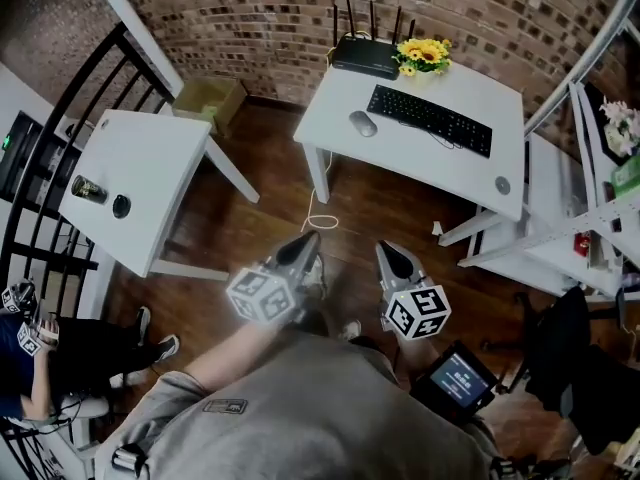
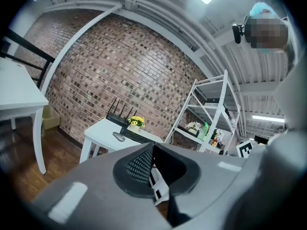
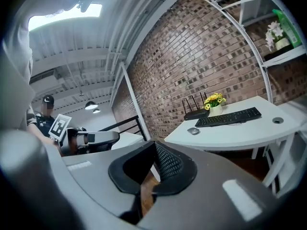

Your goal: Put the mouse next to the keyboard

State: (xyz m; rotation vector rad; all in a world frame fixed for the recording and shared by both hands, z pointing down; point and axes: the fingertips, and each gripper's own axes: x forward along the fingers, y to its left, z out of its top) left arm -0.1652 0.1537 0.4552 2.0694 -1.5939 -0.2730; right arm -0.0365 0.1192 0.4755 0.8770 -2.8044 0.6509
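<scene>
A black keyboard [image 1: 430,118] lies on the far white table [image 1: 400,153], with a grey mouse [image 1: 362,123] just left of it. A second, black mouse [image 1: 121,206] sits on the white table [image 1: 150,158] at the left, beside a dark can [image 1: 88,189]. My left gripper [image 1: 308,243] and right gripper [image 1: 390,253] hang side by side over the wooden floor, well short of both tables. Both are shut with nothing between the jaws. The left gripper view shows the grey mouse [image 2: 118,137] and keyboard [image 2: 136,137] far ahead. They also appear in the right gripper view, mouse [image 3: 193,131] and keyboard [image 3: 229,117].
A router [image 1: 365,56] and yellow flowers [image 1: 423,55] stand at the far table's back edge. A metal shelf [image 1: 590,198] fills the right side. A cardboard box [image 1: 210,98] sits by the brick wall. A seated person [image 1: 40,353] is at the lower left.
</scene>
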